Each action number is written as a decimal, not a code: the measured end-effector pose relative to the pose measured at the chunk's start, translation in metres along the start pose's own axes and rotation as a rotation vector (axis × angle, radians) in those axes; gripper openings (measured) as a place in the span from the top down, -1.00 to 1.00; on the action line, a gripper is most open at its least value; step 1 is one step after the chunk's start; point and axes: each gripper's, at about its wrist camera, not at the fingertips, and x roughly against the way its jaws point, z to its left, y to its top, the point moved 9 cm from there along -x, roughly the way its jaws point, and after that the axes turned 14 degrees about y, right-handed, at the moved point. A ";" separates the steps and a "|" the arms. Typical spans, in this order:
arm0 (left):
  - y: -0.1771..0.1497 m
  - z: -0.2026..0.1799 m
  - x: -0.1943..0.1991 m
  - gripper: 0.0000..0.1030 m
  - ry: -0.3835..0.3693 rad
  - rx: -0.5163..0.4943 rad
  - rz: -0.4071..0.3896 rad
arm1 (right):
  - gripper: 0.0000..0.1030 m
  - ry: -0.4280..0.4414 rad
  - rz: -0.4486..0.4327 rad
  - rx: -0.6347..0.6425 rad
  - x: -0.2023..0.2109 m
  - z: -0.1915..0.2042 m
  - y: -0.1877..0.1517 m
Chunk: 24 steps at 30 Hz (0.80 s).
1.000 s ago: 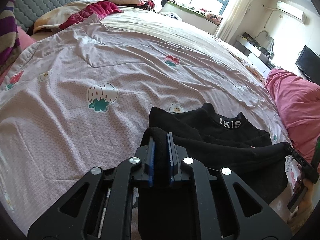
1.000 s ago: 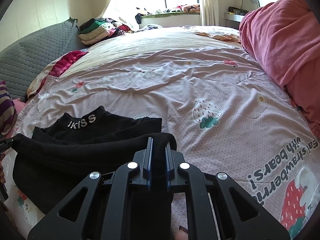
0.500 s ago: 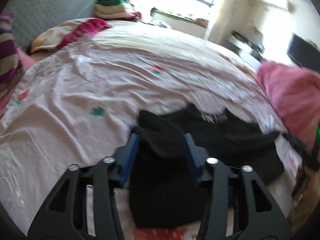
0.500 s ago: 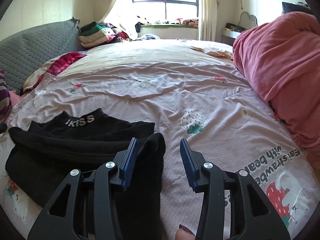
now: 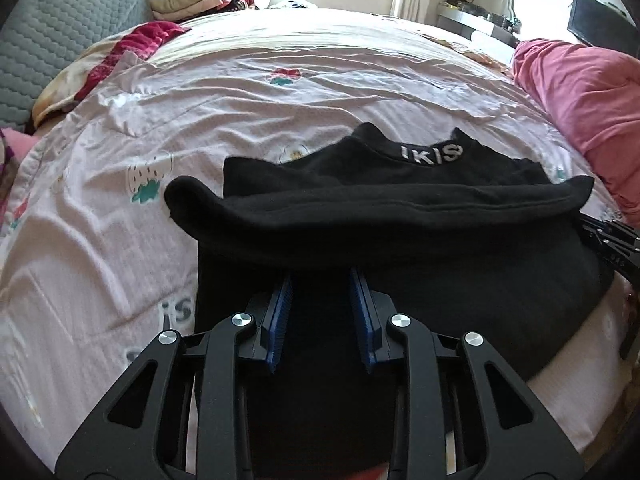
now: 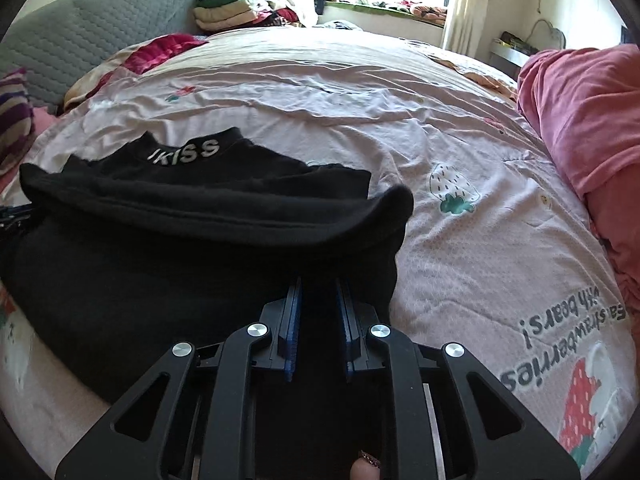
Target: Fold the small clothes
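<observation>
Black knit: the garment lies on your strawberry-print quilt, its hem folded up towards the lettered collar.
Left gripper: jaws closing, dark cloth between the blue pads, which stand visibly apart.
Right gripper: also closing, narrower gap; contact unclear (black on black).
Risk: pinch only the top layer and your fold probably slides open.
Risk: lift unevenly and the hem skews.
</observation>
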 end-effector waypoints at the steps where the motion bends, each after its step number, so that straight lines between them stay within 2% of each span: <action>1: 0.004 0.001 -0.004 0.58 0.006 0.001 -0.004 | 0.69 -0.002 -0.004 0.001 -0.002 -0.002 0.003; 7: 0.018 0.022 -0.015 0.57 0.031 0.046 -0.026 | 0.69 -0.025 -0.043 -0.007 -0.008 -0.018 0.026; 9: 0.024 0.036 -0.017 0.52 0.041 0.082 -0.031 | 0.68 -0.049 -0.051 -0.014 -0.008 -0.029 0.032; 10: 0.027 0.043 -0.017 0.43 0.041 0.105 -0.033 | 0.68 -0.051 -0.054 -0.017 -0.008 -0.032 0.035; 13: 0.035 0.060 -0.021 0.27 0.017 0.163 -0.024 | 0.53 -0.061 -0.069 -0.030 -0.006 -0.043 0.041; 15: 0.038 0.064 -0.027 0.26 -0.012 0.182 -0.008 | 0.24 -0.039 -0.064 -0.047 -0.008 -0.046 0.040; 18: 0.037 0.064 -0.037 0.08 -0.058 0.213 0.028 | 0.22 -0.008 -0.044 -0.080 -0.014 -0.052 0.038; 21: 0.033 0.058 -0.046 0.08 -0.102 0.224 0.060 | 0.10 0.010 -0.019 -0.083 -0.022 -0.054 0.037; 24: 0.030 0.054 -0.049 0.09 -0.123 0.230 0.066 | 0.13 0.043 -0.021 -0.111 -0.025 -0.058 0.038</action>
